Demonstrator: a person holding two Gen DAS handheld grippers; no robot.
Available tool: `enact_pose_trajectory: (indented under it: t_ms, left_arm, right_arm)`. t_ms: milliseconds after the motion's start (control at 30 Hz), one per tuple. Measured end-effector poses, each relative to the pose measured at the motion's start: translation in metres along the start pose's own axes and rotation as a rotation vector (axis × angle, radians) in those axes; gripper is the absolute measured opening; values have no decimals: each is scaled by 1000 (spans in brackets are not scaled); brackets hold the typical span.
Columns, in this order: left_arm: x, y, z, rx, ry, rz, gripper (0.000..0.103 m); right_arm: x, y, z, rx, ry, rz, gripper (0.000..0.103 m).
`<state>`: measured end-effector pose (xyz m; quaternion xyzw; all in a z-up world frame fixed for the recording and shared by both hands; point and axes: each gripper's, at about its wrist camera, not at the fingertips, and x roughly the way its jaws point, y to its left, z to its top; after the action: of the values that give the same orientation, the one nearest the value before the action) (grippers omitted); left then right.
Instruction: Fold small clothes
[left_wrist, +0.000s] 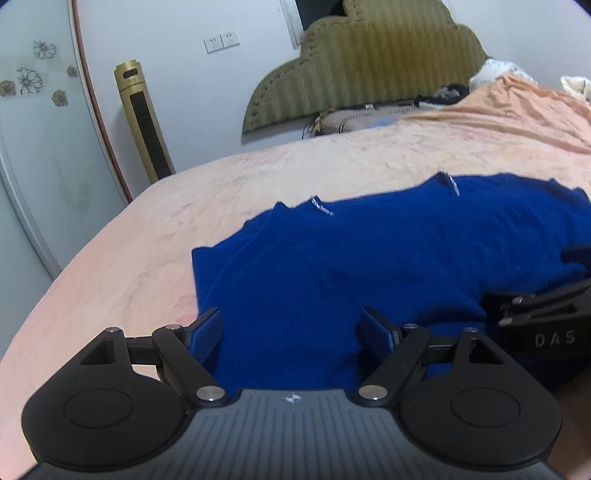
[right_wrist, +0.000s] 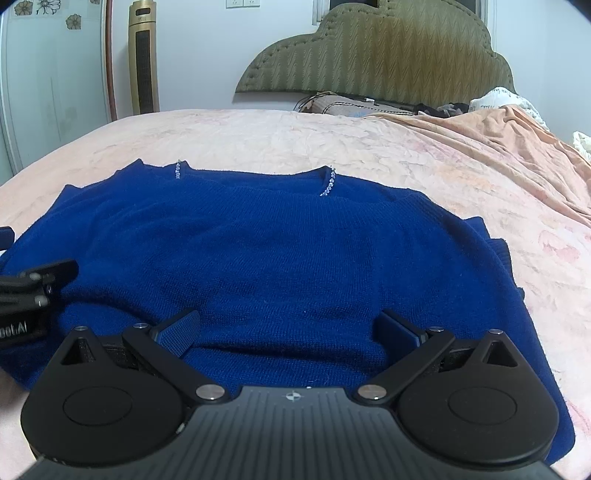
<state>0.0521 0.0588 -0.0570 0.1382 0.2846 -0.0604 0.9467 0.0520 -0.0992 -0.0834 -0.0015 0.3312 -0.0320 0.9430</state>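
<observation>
A royal blue knit sweater (right_wrist: 280, 254) lies flat on the pink bedspread, neckline at the far side with two short lines of beads (right_wrist: 328, 184). It also fills the left wrist view (left_wrist: 369, 258). My right gripper (right_wrist: 291, 332) is open and empty, low over the sweater's near hem. My left gripper (left_wrist: 293, 332) is open and empty over the sweater's left near part. Each gripper shows at the edge of the other's view: the right one (left_wrist: 535, 314), the left one (right_wrist: 29, 291).
The pink bedspread (right_wrist: 258, 140) covers the bed. An olive padded headboard (right_wrist: 373, 55) and pillows stand at the far end. An orange blanket (right_wrist: 498, 147) lies bunched at the far right. A gold tower fan (left_wrist: 144, 122) stands by the wall at left.
</observation>
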Motion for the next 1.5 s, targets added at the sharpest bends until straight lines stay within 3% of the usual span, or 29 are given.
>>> enact_pose_trajectory:
  t_ms: [167,300,467,1067,1233,1500]
  left_arm:
    - [-4,2,5,-45,53,-33,81]
    - [-3,-1,7,-45,79,-16,82]
    - [-7,-3,6,-32,71,-6,89]
    - [-4,-1,5,-67,123,-29,89]
    - [-7,1,6,-61,116,-24,89]
    - [-12,19,12,-86,101,-40,89]
  right_arm:
    - [-18,-1,-6,33,-39,2,103]
    - [-16,-4,-10,31,-2,-8,103]
    - [-13,0,-13,15,-1,-25,103]
    - [-14,-4,-14,30,6,-17,103]
    - [-31,-4,-12,52,-43,-26,103]
    - [-45,10,-12,-24,-27,5,99]
